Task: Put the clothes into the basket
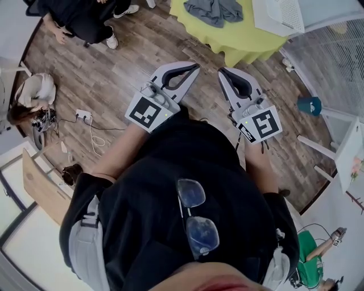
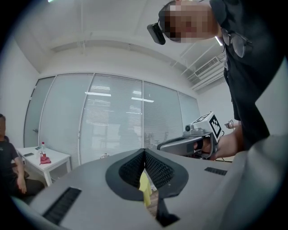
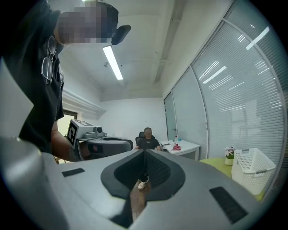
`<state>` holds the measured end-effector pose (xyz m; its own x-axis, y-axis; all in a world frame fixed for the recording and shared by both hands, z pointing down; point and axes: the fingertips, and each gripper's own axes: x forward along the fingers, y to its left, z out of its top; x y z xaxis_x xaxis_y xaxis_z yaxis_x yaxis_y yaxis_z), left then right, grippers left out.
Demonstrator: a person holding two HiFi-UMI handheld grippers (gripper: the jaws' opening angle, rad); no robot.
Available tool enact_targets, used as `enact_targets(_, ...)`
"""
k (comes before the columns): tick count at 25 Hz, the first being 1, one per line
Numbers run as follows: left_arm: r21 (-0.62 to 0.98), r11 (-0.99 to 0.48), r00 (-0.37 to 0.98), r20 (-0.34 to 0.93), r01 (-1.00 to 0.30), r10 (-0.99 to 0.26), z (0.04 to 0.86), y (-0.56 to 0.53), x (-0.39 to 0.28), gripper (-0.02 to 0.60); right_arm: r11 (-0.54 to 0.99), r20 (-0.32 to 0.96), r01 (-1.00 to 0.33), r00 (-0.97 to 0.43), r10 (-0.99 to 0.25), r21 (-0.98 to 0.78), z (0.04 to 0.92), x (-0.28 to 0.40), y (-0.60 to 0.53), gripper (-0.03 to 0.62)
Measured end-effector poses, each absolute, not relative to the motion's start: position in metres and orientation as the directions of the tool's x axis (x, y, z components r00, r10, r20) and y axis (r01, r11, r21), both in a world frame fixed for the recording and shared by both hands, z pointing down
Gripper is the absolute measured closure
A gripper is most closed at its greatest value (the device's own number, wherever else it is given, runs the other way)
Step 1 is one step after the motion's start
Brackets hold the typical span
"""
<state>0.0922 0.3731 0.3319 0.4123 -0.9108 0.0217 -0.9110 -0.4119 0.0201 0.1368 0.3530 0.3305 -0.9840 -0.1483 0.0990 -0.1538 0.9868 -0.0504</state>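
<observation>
So right now I've got both sets of jaws clenched on nothing. The left gripper and right gripper are just held out in front of my belly, tips aimed at the worktop.

What could bite me: if I forget to spread the jaws before I reach in, I'll only poke the cloth around instead of pinching it. There's a power strip and its cable on the wood floor off to my left. It isn't in my line, but it's a trip hazard if I drift that way.

The clothes, a limp grey heap, sit on the yellow-green worktop, well apart from me. My guess is floppy fabric like that will trail, snag on the worktop edge, or end up half hanging over the rim. The white basket stands near the heap on the same worktop and looks light, so a dragged sleeve could shove or tip it.

Further out it's an office room with a glass wall with blinds and a small white table. There's also a person seated at the back.
</observation>
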Motion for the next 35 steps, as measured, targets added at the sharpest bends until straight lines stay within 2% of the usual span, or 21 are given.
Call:
enact_targets(19, 0.060, -0.470, 0.471, -0.004, -0.881, -0.882, 0.333, 0.344, -0.034, 0.571, 0.975, 0.163, -0.219, -0.963, -0.214, -0.016, 0.337, 0.004, 0.326, 0.566)
enact_targets(35, 0.048, -0.418, 0.419, 0.012, -0.907, -0.908, 0.342, 0.299, -0.077, 0.571, 0.978, 0.163, -0.205, -0.967, -0.196, -0.037, 0.352, -0.032, 0.274, 0.566)
